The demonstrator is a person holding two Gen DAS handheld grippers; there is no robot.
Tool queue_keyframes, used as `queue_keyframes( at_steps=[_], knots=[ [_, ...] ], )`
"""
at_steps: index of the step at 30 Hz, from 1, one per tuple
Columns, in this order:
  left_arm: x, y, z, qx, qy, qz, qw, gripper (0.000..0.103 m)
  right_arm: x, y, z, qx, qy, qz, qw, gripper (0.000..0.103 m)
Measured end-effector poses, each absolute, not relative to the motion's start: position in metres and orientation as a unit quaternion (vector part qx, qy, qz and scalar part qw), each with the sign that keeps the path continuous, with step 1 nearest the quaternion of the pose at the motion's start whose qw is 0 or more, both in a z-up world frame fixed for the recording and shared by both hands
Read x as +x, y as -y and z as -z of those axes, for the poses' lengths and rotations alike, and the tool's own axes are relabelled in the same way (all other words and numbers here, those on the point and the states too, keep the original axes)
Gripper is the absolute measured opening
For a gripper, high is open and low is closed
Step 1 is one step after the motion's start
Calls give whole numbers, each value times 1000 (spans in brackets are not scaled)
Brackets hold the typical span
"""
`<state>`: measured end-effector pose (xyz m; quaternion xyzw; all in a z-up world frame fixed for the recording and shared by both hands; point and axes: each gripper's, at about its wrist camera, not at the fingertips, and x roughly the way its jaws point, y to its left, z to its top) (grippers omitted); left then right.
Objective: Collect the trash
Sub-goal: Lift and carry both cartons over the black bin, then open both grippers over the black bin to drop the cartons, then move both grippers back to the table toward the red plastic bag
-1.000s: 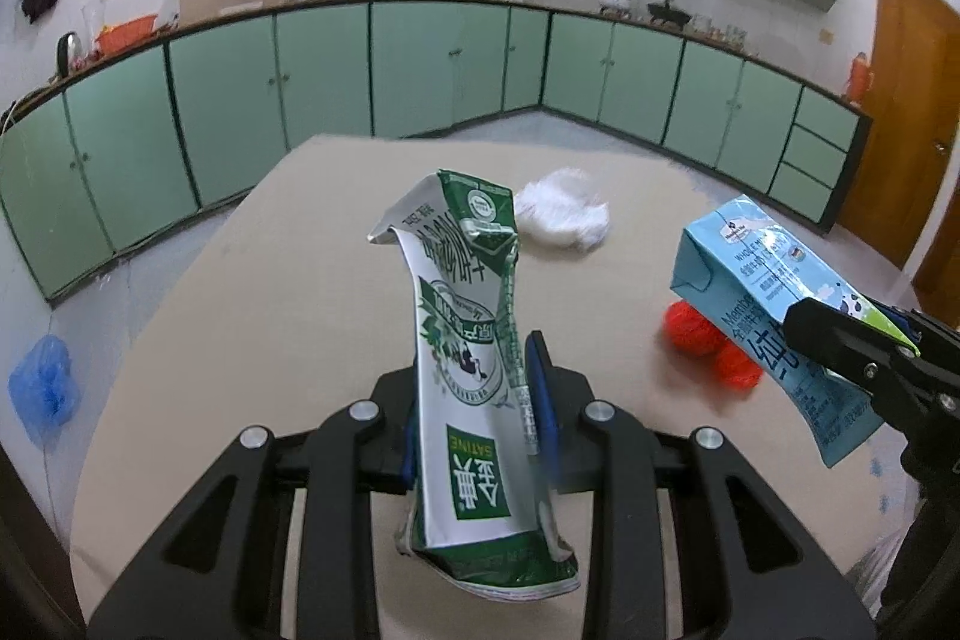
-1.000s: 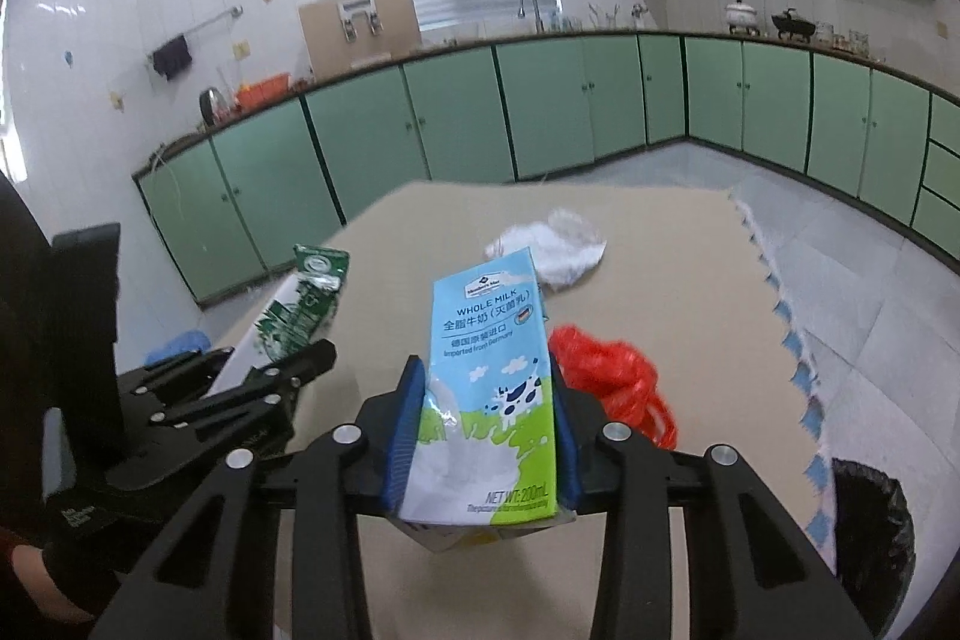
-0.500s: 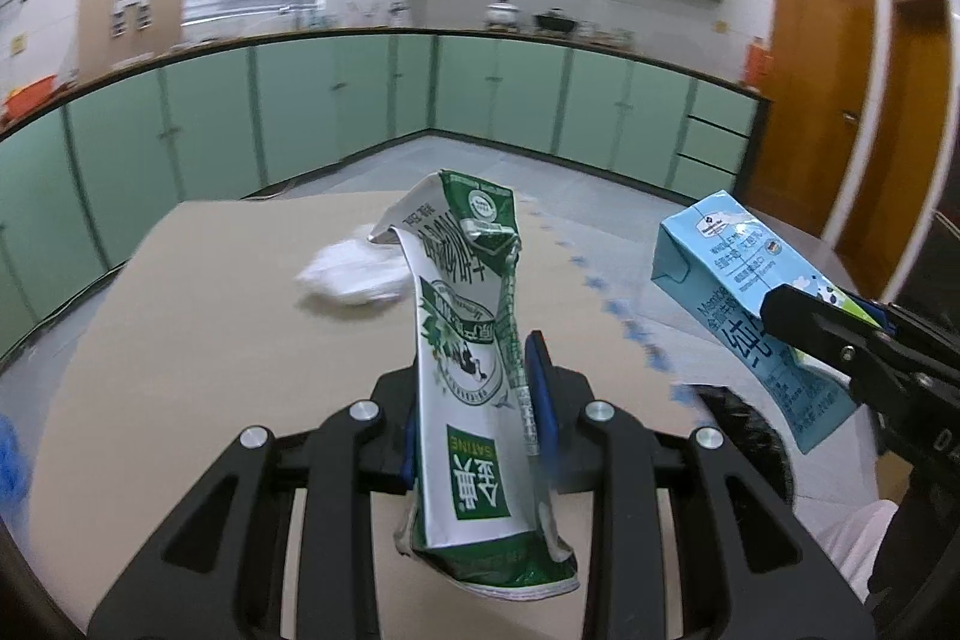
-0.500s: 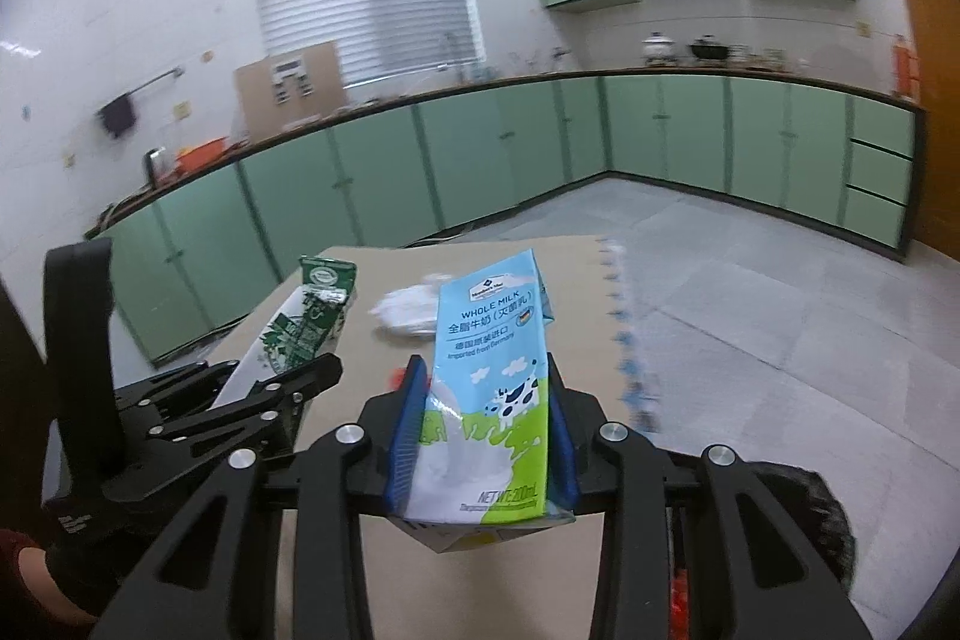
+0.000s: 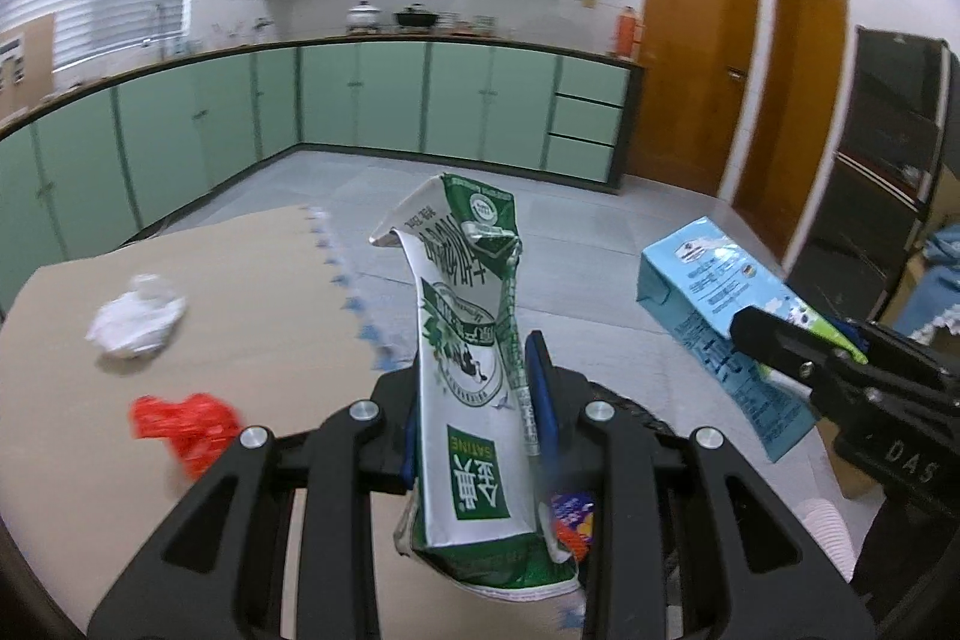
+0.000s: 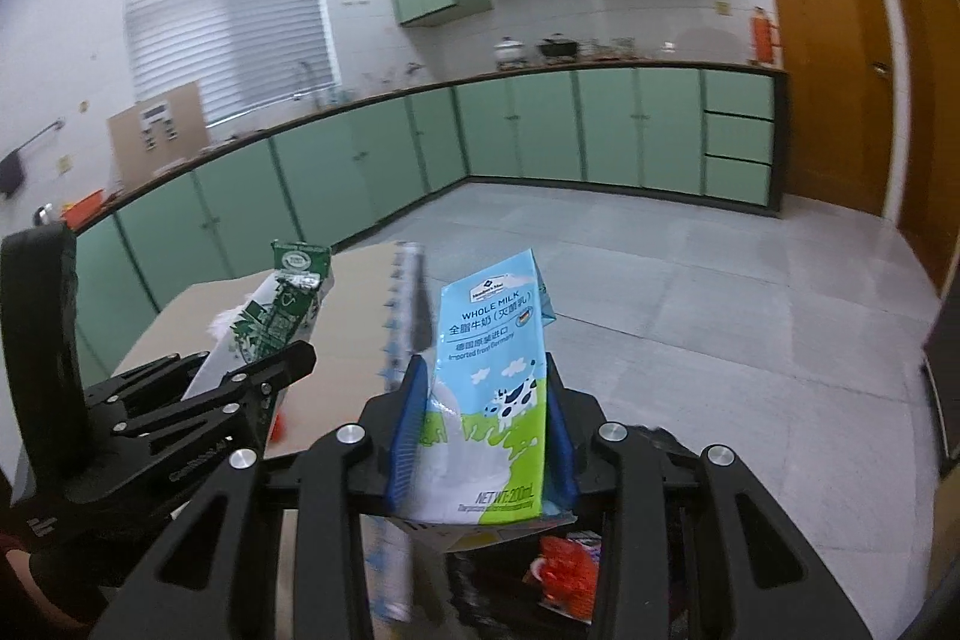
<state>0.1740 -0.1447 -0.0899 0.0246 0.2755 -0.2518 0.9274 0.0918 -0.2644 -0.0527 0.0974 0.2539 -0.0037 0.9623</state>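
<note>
Both grippers are clamped on cartons right now: our left gripper [image 5: 474, 418] pinches the crumpled green carton [image 5: 468, 340] between its blue pads, and our right gripper [image 6: 486, 436] squeezes the blue milk carton [image 6: 489, 388] upright, label facing the camera. No slack in either grip as far as we can see.

What's changed over the last second is the view, not the grip. Before, both cameras looked across the table [image 5: 252, 280] at the sink side of the kitchen, with the white wad [image 5: 135, 325] and the red bag [image 5: 183, 424] straight ahead. Now we've swung round toward the doors and open floor. The wad and the red bag have slid off to the left in the left view, and the table edge with its little blue trim cuts through the middle. The cartons sit the same in the jaws through the whole swing.

Good news for the job: below both grippers there's a dark bin [image 6: 660, 445] showing, with some red and colourful junk already inside it. So we reckon we're basically over the drop spot, two cartons ready to go.

Still left on the table: the wad and the red bag. Those look like the next trip once these two are let go.
</note>
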Motion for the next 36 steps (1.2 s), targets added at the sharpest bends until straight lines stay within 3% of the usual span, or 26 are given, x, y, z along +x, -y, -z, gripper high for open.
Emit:
queue_keyframes(
  at_steps=[5, 6, 15, 17, 19, 28, 36],
  knots=[
    [175, 178, 98, 38, -278, 285, 917, 28, 84, 292, 67, 113, -262, 32, 958, 34],
    [175, 185, 102, 42, -279, 289, 915, 28, 84, 297, 71, 116, -267, 36, 956, 20],
    [193, 227, 138, 67, -322, 312, 891, 32, 86, 329, 107, 144, -301, 67, 940, 19],
    [199, 232, 143, 67, -331, 313, 888, 51, 84, 332, 111, 150, -304, 74, 938, 20],
    [203, 234, 145, 70, -329, 312, 889, 55, 81, 339, 116, 153, -307, 78, 936, 20],
    [202, 221, 133, 59, -317, 312, 894, 66, 78, 340, 113, 155, -303, 86, 937, 42],
    [201, 142, 104, 27, -278, 251, 927, 78, 89, 298, 91, 135, -280, 33, 950, 64]
  ],
)
